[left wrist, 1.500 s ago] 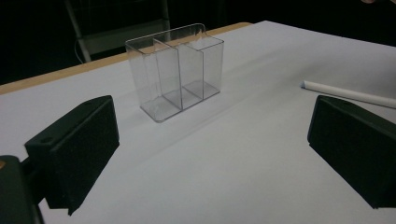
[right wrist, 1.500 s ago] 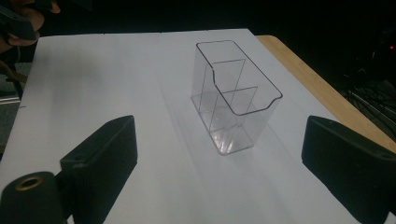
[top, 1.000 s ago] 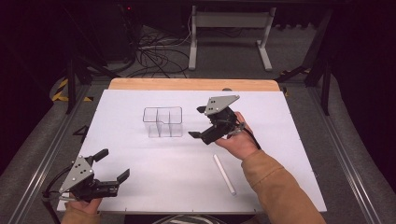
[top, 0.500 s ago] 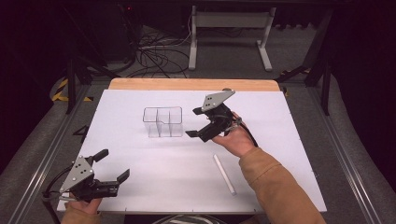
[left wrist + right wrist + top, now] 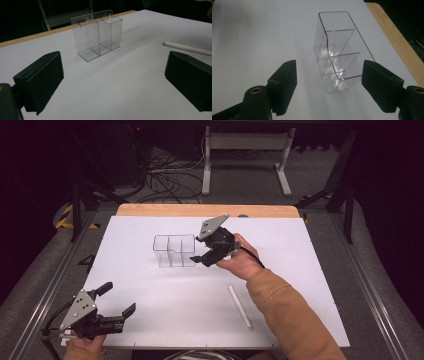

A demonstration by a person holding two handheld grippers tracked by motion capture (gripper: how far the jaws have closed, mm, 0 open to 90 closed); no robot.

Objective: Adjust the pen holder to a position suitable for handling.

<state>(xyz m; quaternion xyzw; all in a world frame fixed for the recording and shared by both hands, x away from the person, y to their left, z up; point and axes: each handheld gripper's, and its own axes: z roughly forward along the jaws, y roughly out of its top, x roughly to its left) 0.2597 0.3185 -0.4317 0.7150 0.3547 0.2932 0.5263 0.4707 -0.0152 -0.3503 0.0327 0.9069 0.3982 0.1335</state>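
Clear plastic organizer [image 5: 174, 251] with three compartments is standing upright near the middle of the white tabletop [image 5: 150, 295], toward its far side. Right gripper [image 5: 202, 256] is hovering just beside its right end, the fingers [image 5: 283, 85] spread wide and gripping nothing — in the right gripper view the organizer is lying between them but not touching. Left gripper [image 5: 117, 302] is resting at the near left corner, also wide open and empty. White stick [image 5: 240, 306] is lying flat near the right forearm [image 5: 290, 315].
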